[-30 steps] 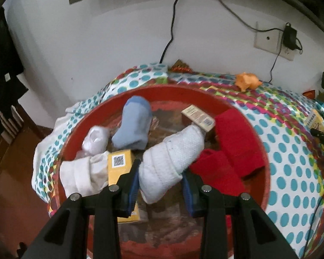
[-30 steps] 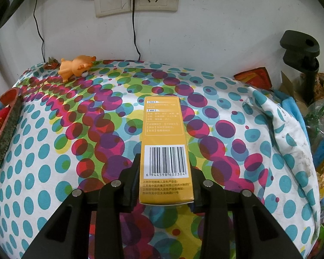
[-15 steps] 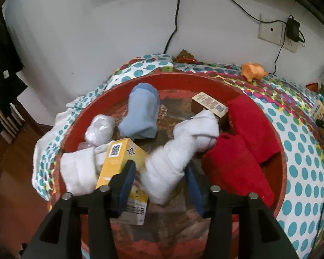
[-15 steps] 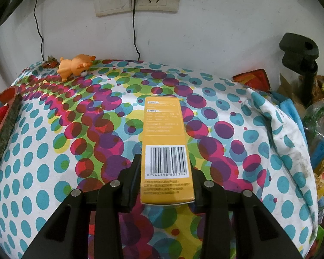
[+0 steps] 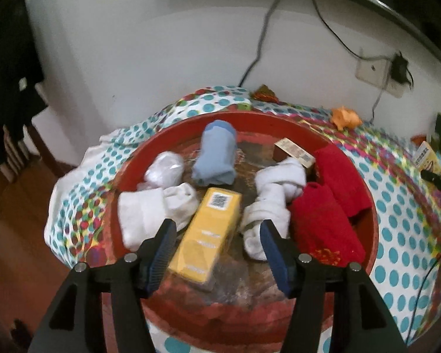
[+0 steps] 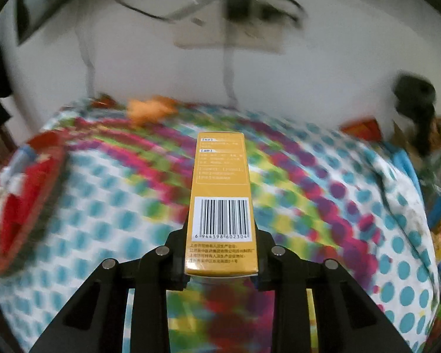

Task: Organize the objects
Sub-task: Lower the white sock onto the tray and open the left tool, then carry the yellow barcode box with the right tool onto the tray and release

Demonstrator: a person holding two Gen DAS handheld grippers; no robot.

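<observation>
A round red basin holds white socks, a blue sock, red socks, a small brown box and a yellow box. A knotted white sock lies loose in it, just past my right-hand pad. My left gripper hovers over the basin, its jaws still opening, pads clear of the yellow box lying under them. In the right wrist view my right gripper is shut on another yellow box with a barcode, lifted above the dotted cloth.
An orange toy lies on the dotted cloth near the wall with sockets and cables. The red basin's rim shows at the right wrist view's left edge. Clutter and a black stand sit at the far right. A dark floor lies left of the table.
My left gripper let go of the white sock, which dropped into the basin, and opened wide while drawing back. My right gripper lifted the yellow box and swung it; that view is now blurred.
</observation>
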